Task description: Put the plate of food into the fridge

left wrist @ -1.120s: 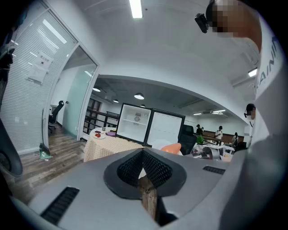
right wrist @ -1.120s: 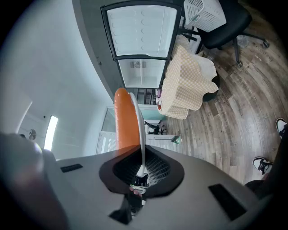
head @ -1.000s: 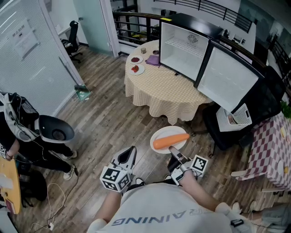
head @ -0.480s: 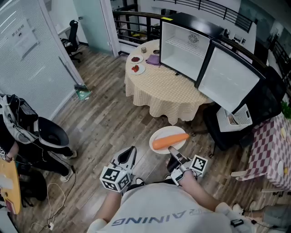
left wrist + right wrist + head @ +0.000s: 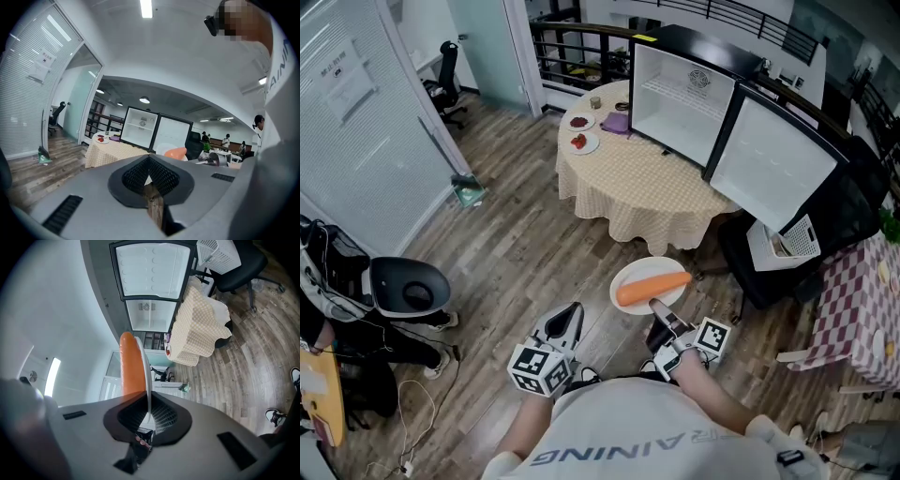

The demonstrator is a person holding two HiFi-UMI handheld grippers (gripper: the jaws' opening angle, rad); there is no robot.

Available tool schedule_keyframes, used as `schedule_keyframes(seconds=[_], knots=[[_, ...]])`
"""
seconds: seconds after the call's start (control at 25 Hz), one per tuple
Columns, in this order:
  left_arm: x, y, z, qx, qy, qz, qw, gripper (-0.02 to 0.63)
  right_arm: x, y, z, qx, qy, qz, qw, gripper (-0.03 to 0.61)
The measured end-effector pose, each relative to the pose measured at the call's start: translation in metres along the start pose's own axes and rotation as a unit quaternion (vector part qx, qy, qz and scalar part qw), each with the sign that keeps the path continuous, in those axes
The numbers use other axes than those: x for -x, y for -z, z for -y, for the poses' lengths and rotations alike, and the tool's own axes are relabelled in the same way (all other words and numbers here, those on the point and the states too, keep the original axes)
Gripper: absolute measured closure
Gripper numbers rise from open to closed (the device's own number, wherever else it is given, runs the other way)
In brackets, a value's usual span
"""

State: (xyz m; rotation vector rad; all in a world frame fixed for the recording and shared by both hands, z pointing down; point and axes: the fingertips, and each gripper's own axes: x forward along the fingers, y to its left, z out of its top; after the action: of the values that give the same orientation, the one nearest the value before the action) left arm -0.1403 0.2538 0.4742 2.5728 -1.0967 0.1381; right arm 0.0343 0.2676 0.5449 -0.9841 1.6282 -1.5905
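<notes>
- Right gripper [image 5: 654, 305]: my jaws are nearly closed, pads clamped on the near rim of the white round plate [image 5: 630, 275]. The grip is the same as a second ago.
- White round plate: held out in front of me above the wood-plank floor [image 5: 516, 244], roughly level (edge-on in the right gripper view). Its place in the head view has barely shifted.
- Long orange piece of food [image 5: 652, 289]: lies across the plate exactly where it lay before, with no slide and no roll.
- Left gripper [image 5: 572, 309]: my jaws are together with nothing between them. It hangs low at my left and takes no part in the carry.
- Black fridge with a white inside [image 5: 680, 103]: its door is swung open. It stands behind the round table under a beige chequered cloth [image 5: 628, 183], well apart from the plate and no nearer than a second ago.
- Change recorded: almost none.
- Meaning for the task: the hold looks secure, but I judge the approach has hardly begun. The walk round the table and the placing on a shelf both remain.
</notes>
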Motion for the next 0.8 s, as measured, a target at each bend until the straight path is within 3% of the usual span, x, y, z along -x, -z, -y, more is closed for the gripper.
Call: schedule_keyframes(seconds=[0.52, 0.8], knots=[[0.052, 0.017, -0.070, 0.022, -0.020, 0.000, 0.9995, 0.604, -0.048, 0.059, 0.004, -0.015, -0.001, 0.004, 1.000, 0.543], [0.055, 0.018, -0.099, 0.039, -0.034, 0.010, 0.9986, 0.604, -0.073, 0.066, 0.010, -0.019, 0.011, -0.008, 1.000, 0.543]])
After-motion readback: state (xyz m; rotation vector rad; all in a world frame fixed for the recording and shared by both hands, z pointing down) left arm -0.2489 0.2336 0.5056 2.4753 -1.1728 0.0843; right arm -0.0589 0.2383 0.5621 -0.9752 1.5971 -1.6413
